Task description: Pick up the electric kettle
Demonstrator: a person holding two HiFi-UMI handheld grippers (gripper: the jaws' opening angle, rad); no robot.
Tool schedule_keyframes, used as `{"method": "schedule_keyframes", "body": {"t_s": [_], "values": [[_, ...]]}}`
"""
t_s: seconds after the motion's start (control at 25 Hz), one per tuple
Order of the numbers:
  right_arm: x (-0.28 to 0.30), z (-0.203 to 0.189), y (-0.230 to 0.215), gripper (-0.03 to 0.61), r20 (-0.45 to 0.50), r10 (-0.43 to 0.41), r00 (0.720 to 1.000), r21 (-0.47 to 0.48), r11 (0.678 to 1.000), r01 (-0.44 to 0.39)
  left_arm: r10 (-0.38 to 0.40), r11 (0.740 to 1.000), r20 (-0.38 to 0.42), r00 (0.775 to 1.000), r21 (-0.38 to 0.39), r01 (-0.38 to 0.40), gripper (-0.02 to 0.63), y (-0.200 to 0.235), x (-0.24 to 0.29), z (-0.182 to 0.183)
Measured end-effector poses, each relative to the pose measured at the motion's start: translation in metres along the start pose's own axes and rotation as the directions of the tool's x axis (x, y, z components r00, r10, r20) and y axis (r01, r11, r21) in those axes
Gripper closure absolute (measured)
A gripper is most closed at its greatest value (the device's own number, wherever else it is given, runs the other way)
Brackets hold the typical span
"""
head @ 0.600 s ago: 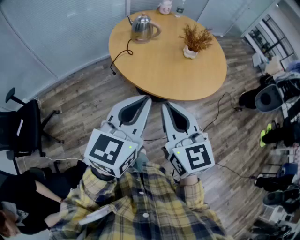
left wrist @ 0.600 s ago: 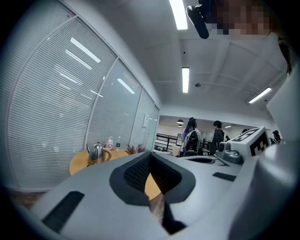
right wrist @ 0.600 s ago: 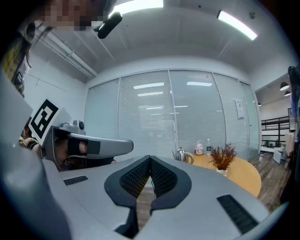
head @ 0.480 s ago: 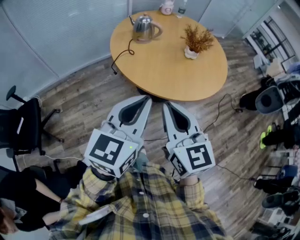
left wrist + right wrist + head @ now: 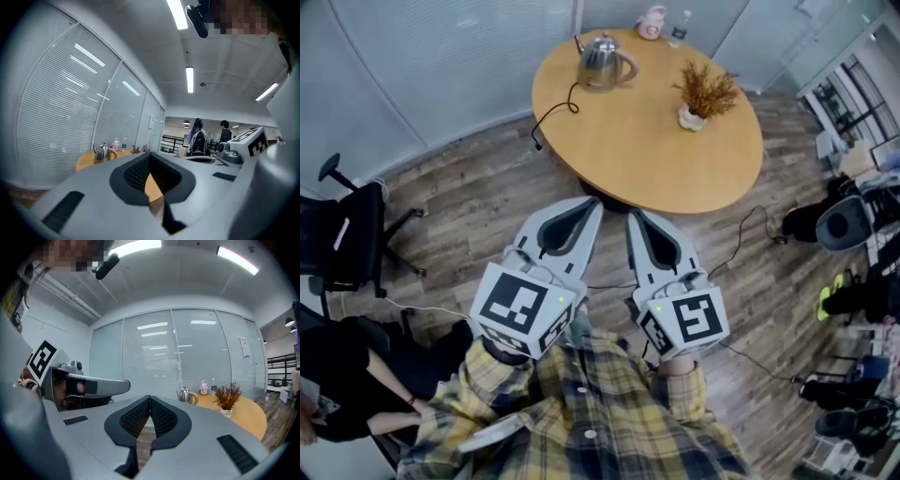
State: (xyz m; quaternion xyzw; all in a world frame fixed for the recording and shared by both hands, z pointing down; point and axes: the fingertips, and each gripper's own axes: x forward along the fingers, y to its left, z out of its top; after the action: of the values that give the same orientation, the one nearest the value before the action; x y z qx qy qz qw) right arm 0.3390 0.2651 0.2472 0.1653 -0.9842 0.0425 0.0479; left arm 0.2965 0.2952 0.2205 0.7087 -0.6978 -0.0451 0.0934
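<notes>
Short of the round table (image 5: 649, 155), well apart from it: my left gripper (image 5: 598, 201), jaws together on nothing; just beside it, my right gripper (image 5: 630, 215), jaws likewise closed and empty. On the table's far left part stands the electric kettle (image 5: 602, 64); right of it, a dried plant (image 5: 705, 92).

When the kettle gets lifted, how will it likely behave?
The kettle looks like shiny metal, so probably rigid but slippery; its handle seems the safer grip. Its cord trails over the table edge and may drag.
</notes>
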Motion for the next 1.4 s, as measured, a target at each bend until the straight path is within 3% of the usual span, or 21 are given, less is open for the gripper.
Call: {"method": "schedule_keyframes", "body": {"t_s": [0.28, 0.56, 1.12, 1.4], "values": [[0.023, -0.001, -0.001, 0.548, -0.008, 0.030, 0.999, 0.001, 1.000, -0.030, 0.034, 0.999, 0.005, 0.999, -0.008, -0.034, 0.612, 0.021, 0.005, 0.002], [0.074, 0.002, -0.006, 0.548, -0.024, 0.013, 1.000, 0.000, 1.000, -0.013, 0.015, 1.000, 0.002, 1.000, -0.021, -0.015, 0.612, 0.068, 0.028, 0.010], [0.229, 0.021, -0.018, 0.548, -0.026, -0.073, 0.997, 0.002, 0.997, 0.073, -0.046, 0.999, -0.013, 0.999, -0.006, 0.046, 0.612, 0.216, 0.084, 0.044], [0.274, 0.018, -0.020, 0.548, -0.028, -0.133, 0.991, 0.020, 0.991, 0.134, -0.062, 0.998, -0.033, 0.998, -0.011, 0.062, 0.612, 0.272, 0.088, 0.047]]}}
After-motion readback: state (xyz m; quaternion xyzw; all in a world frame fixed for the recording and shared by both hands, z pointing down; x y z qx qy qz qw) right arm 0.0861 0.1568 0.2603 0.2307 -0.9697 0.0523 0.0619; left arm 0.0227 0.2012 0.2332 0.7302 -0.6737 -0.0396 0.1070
